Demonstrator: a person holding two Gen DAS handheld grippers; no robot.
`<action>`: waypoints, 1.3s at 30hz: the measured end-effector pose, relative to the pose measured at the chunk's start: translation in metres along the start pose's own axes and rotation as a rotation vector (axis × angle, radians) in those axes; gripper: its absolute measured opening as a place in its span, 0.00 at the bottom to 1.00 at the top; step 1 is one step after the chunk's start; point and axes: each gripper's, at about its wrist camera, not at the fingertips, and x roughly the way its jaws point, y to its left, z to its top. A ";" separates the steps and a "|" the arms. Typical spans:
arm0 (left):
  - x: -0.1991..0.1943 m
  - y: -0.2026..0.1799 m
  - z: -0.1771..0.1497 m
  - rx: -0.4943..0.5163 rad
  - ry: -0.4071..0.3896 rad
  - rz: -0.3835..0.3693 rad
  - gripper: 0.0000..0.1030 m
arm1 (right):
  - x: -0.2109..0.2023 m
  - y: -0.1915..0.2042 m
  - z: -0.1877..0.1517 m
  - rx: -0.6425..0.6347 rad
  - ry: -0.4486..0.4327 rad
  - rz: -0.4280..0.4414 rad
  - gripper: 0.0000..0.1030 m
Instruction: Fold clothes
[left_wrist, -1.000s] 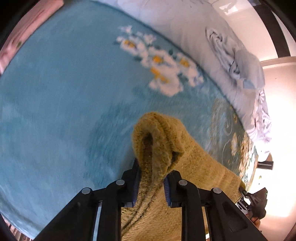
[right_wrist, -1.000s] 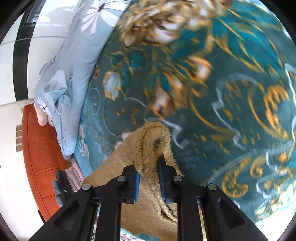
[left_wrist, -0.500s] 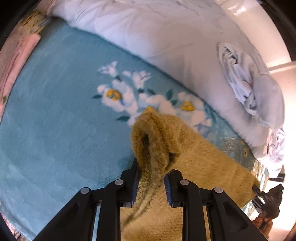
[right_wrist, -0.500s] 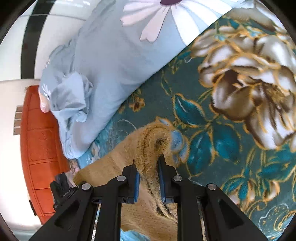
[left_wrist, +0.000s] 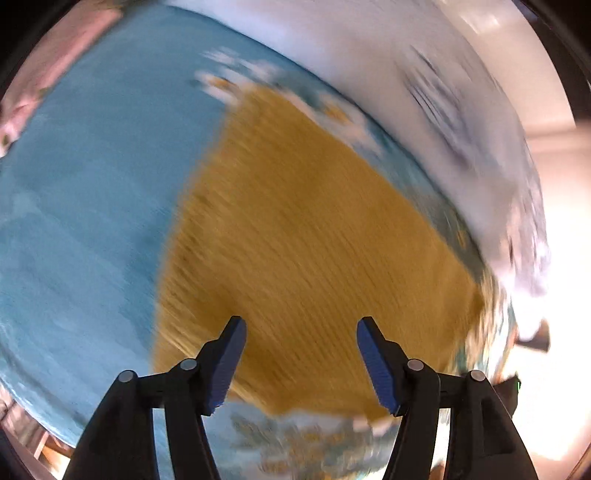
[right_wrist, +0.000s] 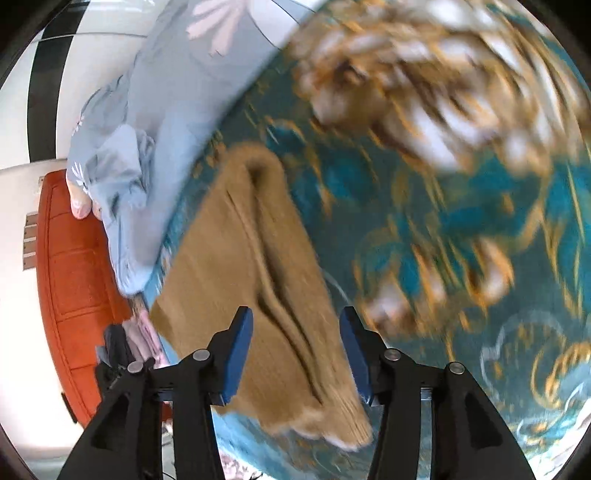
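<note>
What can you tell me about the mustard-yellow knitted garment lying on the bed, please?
The mustard-yellow knitted garment looks like a thick, ribbed, fuzzy knit. It lies spread fairly flat on the teal floral blanket, apparently folded over on itself, with a raised lengthwise crease showing in the right wrist view. Both frames are motion-blurred, so finer detail is unclear. The left gripper and right gripper have just been opening; their jaws stand apart above the fabric, the pads not pressing it.
</note>
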 end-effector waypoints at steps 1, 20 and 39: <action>0.008 -0.011 -0.008 0.038 0.028 0.003 0.64 | 0.002 -0.009 -0.008 0.020 0.012 0.021 0.49; 0.085 -0.086 -0.044 0.348 0.259 0.098 0.64 | 0.037 -0.036 -0.052 0.022 0.011 0.213 0.72; 0.092 -0.111 -0.074 0.386 0.280 0.097 0.64 | 0.046 -0.032 -0.060 0.064 0.025 0.322 0.88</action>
